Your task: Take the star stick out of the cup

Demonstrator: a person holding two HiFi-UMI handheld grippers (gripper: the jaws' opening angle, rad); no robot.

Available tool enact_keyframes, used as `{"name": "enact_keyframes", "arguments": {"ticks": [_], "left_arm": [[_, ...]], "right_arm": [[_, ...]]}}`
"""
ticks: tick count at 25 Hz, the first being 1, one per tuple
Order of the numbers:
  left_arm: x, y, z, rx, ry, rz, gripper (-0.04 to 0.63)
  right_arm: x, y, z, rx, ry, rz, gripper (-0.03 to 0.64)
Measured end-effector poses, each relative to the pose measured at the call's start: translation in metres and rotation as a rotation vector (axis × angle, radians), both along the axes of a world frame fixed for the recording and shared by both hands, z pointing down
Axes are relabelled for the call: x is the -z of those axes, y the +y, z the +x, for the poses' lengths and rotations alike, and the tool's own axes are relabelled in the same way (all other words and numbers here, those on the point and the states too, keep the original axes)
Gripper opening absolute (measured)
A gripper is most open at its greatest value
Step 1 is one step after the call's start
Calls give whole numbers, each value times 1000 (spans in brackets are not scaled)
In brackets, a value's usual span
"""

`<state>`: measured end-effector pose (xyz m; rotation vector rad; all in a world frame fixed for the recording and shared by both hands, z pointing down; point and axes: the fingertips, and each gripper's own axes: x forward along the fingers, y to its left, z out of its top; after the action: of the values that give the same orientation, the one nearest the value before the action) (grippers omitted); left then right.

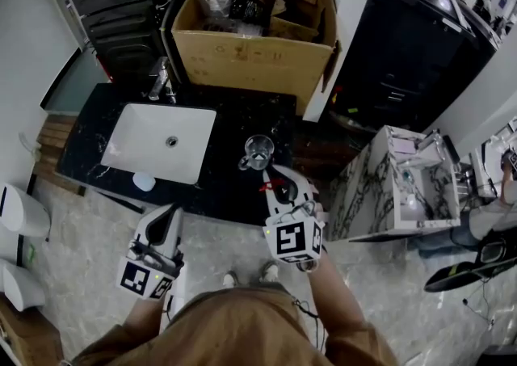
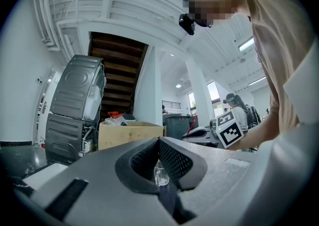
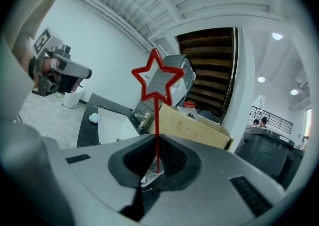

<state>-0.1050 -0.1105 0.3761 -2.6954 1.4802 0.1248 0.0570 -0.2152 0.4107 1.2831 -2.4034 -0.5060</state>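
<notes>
Nearest, the left gripper (image 1: 168, 219) is hovering over the floor with its jaws together, holding nothing. To its right, the right gripper (image 3: 157, 142) is clamping the red star stick (image 3: 157, 120), star uppermost, at the near edge of the counter (image 1: 242, 118). Just beyond, the glass cup (image 1: 258, 150) is standing on the counter, with a white sink (image 1: 161, 142) to its left. Farthest, a cardboard box (image 1: 250, 57) is sitting behind the counter.
</notes>
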Motion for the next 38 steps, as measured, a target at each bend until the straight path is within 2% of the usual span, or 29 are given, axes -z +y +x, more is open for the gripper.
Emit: {"name": "enact_keyframes", "arguments": {"ticks": [9, 38], "left_arm": [[-2, -5, -1, -9, 6, 0, 2], [-4, -13, 6, -31, 3, -4, 2]], "right_arm": [[6, 4, 4, -8, 8, 4, 14], [42, 14, 28, -23, -111, 40, 14]]}}
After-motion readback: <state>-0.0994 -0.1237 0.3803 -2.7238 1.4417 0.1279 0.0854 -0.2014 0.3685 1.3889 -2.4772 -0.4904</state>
